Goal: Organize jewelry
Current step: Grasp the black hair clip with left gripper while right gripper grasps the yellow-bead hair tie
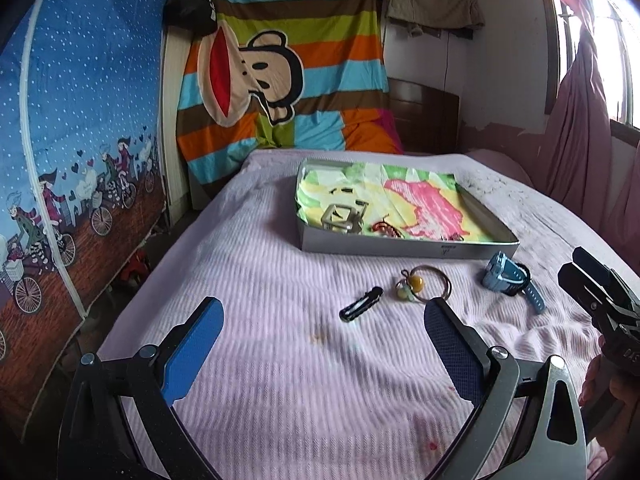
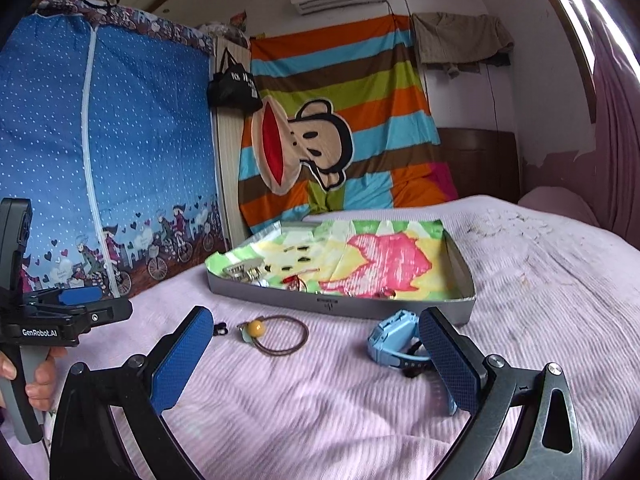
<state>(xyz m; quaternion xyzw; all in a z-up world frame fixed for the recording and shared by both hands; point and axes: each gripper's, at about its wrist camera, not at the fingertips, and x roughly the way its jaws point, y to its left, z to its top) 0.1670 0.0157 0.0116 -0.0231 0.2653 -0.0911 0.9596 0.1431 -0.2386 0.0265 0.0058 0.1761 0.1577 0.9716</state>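
Jewelry, loose, on a pink bedspread (image 1: pixel 280 380), before a shallow grey tray (image 1: pixel 400 246).

Left gripper (image 1: pixel 324 326): jaws wide apart, empty, above the bedspread. Black hair clip (image 1: pixel 361 309) lies between its pads and slightly ahead; its right pad (image 1: pixel 452 354) sits just short of the hair tie.

Right gripper (image 2: pixel 316 346): jaws wide apart, empty. Its right pad (image 2: pixel 452 364) overlaps the watch in view; whether they touch, cannot tell.

Hair tie (image 2: pixel 280 334): brown loop with a yellow bead, flat on the bedspread near the tray's front wall, between clip and watch.

Watch (image 2: pixel 396 344): light blue, dark strap, near the tray's front right corner, outside it.

Tray: lined with a green, yellow and pink cloth (image 2: pixel 372 264). Inside, at the front left corner, a metal-framed item (image 1: pixel 340 218); along the front wall, small reddish pieces (image 1: pixel 386 229), too small to identify.

Hand (image 2: pixel 38 380) grips the left tool's handle at the bed's left edge.
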